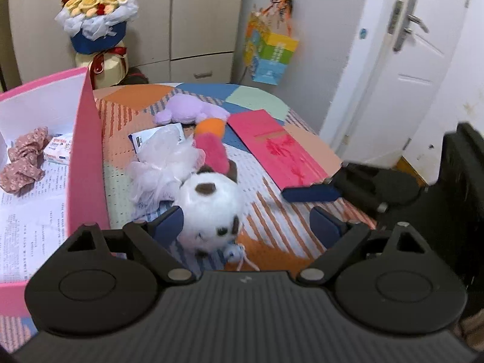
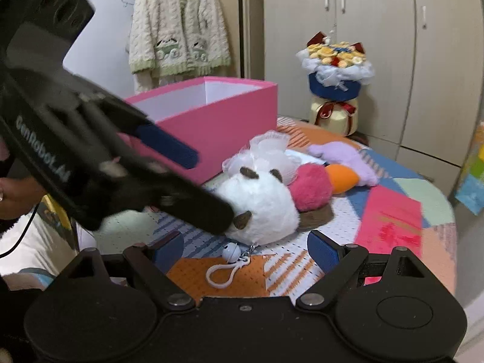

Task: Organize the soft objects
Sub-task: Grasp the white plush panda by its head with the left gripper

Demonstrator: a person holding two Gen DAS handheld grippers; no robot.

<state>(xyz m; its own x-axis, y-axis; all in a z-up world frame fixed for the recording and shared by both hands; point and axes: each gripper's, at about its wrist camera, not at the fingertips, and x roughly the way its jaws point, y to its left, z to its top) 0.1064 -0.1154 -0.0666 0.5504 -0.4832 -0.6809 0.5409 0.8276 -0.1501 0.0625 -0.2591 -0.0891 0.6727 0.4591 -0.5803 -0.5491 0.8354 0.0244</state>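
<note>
Though hidden rightward, scrunchie [image 1: 25, 158] in box [image 1: 87, 151]

Both wrist views look steeply down, close — sharing the white plush [image 1: 208, 208] [image 2: 260, 208] and pink box [image 1: 87, 157] [image 2: 217, 121].

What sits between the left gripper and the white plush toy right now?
Nothing visible. The open left gripper already straddles the white plush toy with brown spots; one blue pad is beside it, with no object between.
</note>
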